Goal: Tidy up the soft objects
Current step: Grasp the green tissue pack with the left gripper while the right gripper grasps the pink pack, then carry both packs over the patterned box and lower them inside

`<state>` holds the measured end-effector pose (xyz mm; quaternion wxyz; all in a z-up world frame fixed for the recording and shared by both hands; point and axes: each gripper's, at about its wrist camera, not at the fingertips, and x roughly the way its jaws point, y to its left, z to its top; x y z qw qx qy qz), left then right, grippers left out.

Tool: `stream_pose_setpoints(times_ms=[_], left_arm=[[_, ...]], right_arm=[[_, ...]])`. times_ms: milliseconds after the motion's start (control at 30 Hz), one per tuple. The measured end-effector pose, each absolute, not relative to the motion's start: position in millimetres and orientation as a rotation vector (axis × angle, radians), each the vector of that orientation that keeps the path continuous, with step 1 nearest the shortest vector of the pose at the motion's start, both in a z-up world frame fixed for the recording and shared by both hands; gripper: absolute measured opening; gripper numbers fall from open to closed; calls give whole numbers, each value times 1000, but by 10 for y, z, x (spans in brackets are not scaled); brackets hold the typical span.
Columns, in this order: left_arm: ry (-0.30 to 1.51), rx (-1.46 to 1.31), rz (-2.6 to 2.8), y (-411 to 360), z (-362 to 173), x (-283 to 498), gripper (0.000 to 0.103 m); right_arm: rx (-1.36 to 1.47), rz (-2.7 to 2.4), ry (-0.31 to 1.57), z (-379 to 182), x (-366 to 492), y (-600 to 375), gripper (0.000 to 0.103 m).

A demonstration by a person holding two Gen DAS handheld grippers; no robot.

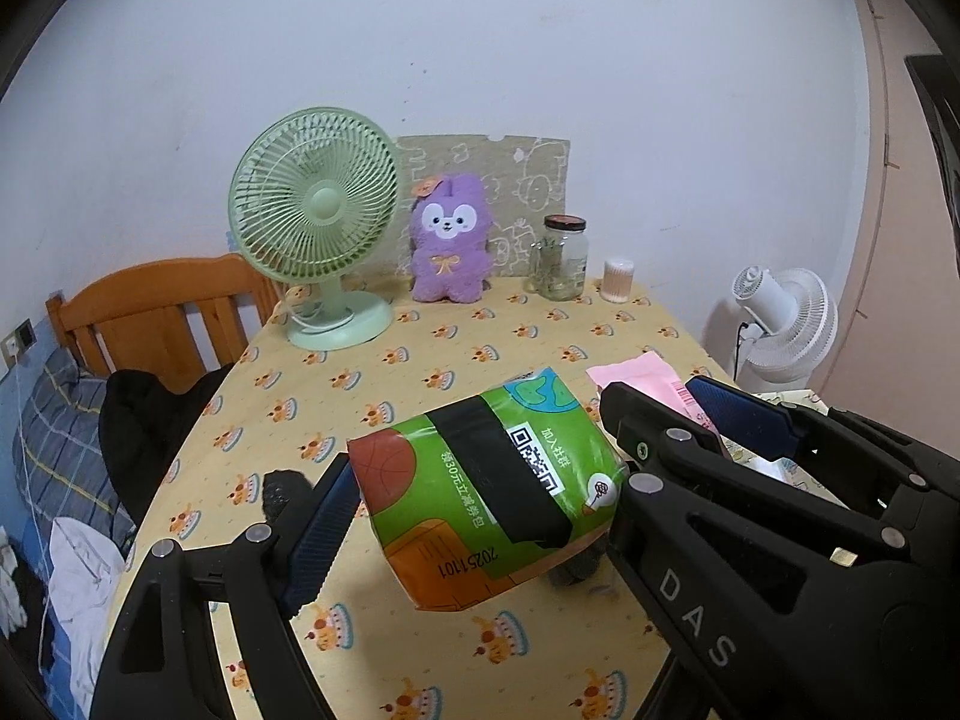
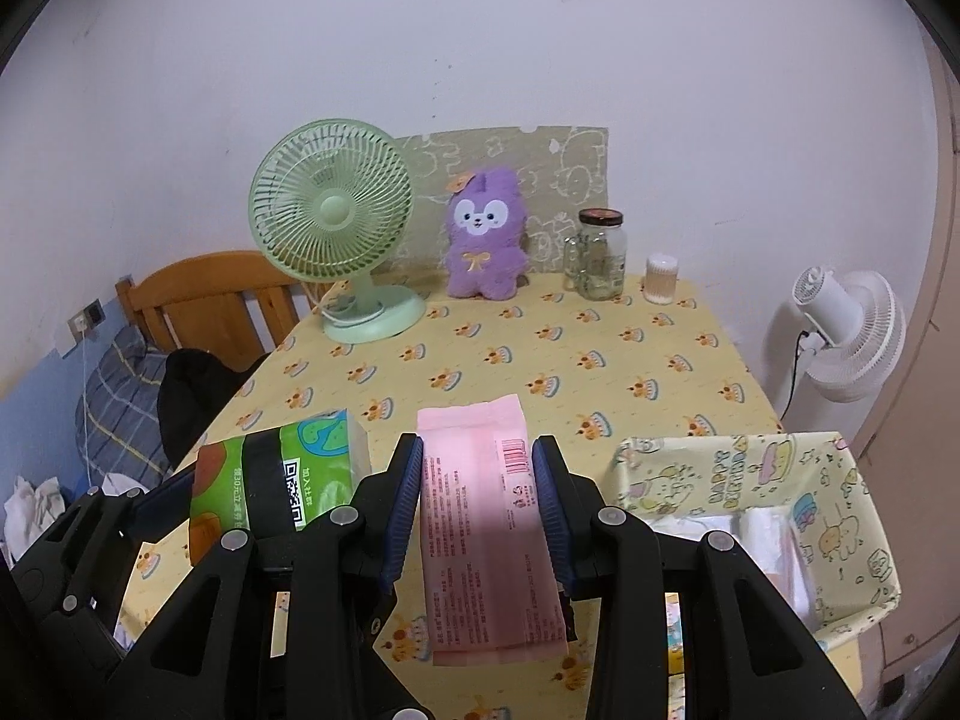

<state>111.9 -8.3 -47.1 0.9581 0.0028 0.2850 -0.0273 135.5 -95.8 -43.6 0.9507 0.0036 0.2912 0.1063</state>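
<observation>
Green tissue pack [image 1: 489, 495] clamped between the pads of the left gripper [image 1: 480, 504], raised off the yellow tablecloth [image 1: 456, 348] and tilted — well in front of the green desk fan [image 1: 315, 222]. Pink tissue pack [image 2: 480, 531] pinched lengthwise in the right gripper [image 2: 477, 510], right of the fan and nearer the camera, just left of the fabric storage bin [image 2: 840, 480]. Purple plush bunny [image 2: 485, 237] upright just right of the fan, against the wall; glass jar [image 2: 597, 255] farther right still.
</observation>
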Motion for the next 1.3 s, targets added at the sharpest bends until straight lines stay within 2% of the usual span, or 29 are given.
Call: stream_pose_setpoints(times_ms=[1300], left_arm=[[522, 80, -191, -1076, -340, 1260, 85]], right_arm=[[48, 92, 525, -289, 1330, -1948, 40]])
